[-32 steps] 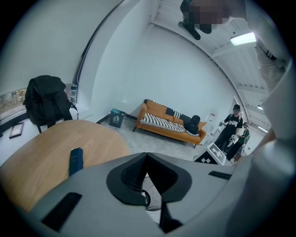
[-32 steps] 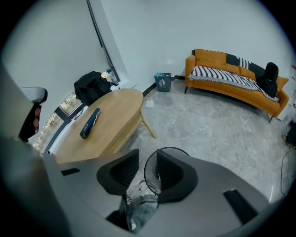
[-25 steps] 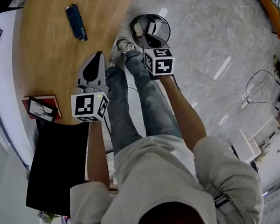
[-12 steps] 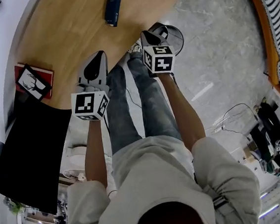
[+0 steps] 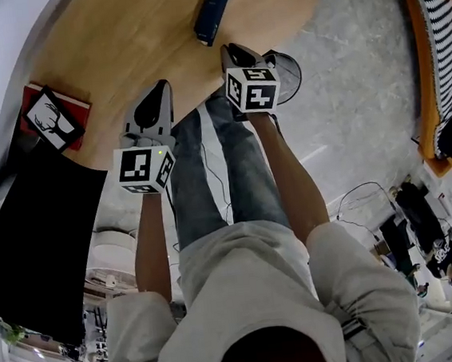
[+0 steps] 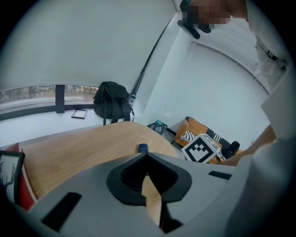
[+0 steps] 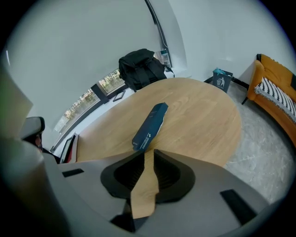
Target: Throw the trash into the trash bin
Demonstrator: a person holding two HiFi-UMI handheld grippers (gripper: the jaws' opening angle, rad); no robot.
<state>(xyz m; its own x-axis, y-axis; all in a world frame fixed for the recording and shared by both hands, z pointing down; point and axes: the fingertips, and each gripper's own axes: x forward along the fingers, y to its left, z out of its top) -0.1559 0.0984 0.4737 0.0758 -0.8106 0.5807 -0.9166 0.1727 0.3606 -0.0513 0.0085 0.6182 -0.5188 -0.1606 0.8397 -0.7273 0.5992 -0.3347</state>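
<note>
A dark blue flat packet point(image 5: 212, 13) lies on the round wooden table point(image 5: 131, 41); it also shows in the right gripper view point(image 7: 150, 126) and, small, in the left gripper view point(image 6: 143, 148). My right gripper point(image 5: 230, 49) hangs over the table's near edge just short of the packet, jaws shut and empty point(image 7: 147, 152). To its left, my left gripper point(image 5: 160, 87) is above the table, jaws shut with nothing in them point(image 6: 147, 155). A black wire trash bin point(image 5: 288, 69) stands on the floor, mostly hidden behind the right gripper.
A red book with a framed deer picture point(image 5: 51, 118) sits at the table's left edge. A black backpack point(image 7: 141, 68) rests at the far side. A small teal bin point(image 7: 221, 79) stands by the wall, an orange sofa point(image 7: 273, 88) to the right. The person's legs point(image 5: 225, 168) stand below the grippers.
The person has turned toward the table. Both grippers swung from beside the bin to over the table's edge, and the blue packet now lies just ahead of the right gripper.
</note>
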